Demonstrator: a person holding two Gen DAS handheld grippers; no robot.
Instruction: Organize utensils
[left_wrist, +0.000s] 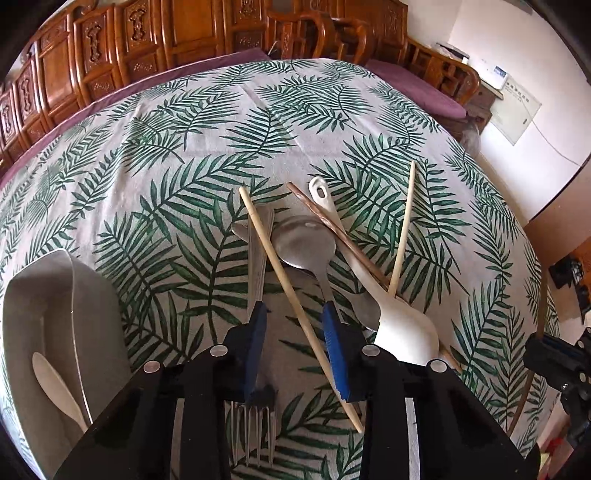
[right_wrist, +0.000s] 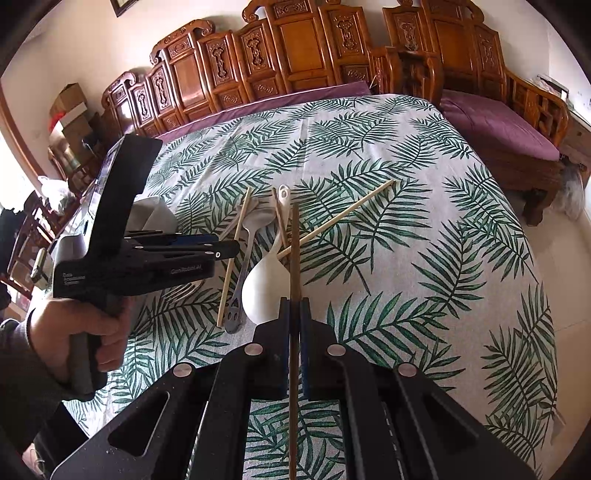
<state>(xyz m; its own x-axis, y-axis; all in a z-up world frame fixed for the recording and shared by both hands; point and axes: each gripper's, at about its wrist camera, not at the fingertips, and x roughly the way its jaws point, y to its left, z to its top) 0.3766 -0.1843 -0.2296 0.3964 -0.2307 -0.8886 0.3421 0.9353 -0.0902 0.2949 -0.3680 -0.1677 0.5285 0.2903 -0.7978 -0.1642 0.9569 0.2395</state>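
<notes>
My left gripper (left_wrist: 294, 308) hangs low over a heap of utensils on the leaf-print tablecloth (left_wrist: 184, 147). A pale chopstick (left_wrist: 275, 262) runs slantwise between its blue pads, close to the right one, and the pads stand apart, so it is open. A steel fork (left_wrist: 255, 435) lies under the left finger. A steel spoon (left_wrist: 304, 243), a white ceramic spoon (left_wrist: 402, 332), a brown chopstick (left_wrist: 321, 218) and a second pale chopstick (left_wrist: 404, 225) lie just right. My right gripper (right_wrist: 294, 301) is shut on another brown chopstick (right_wrist: 294, 240), above the white spoon (right_wrist: 262, 288).
A grey tray (left_wrist: 44, 295) at the left holds a white spoon (left_wrist: 51, 384). In the right wrist view a hand (right_wrist: 92, 332) holds the left gripper (right_wrist: 232, 248) over the heap. Carved wooden benches (right_wrist: 295, 55) with purple cushions stand beyond the table.
</notes>
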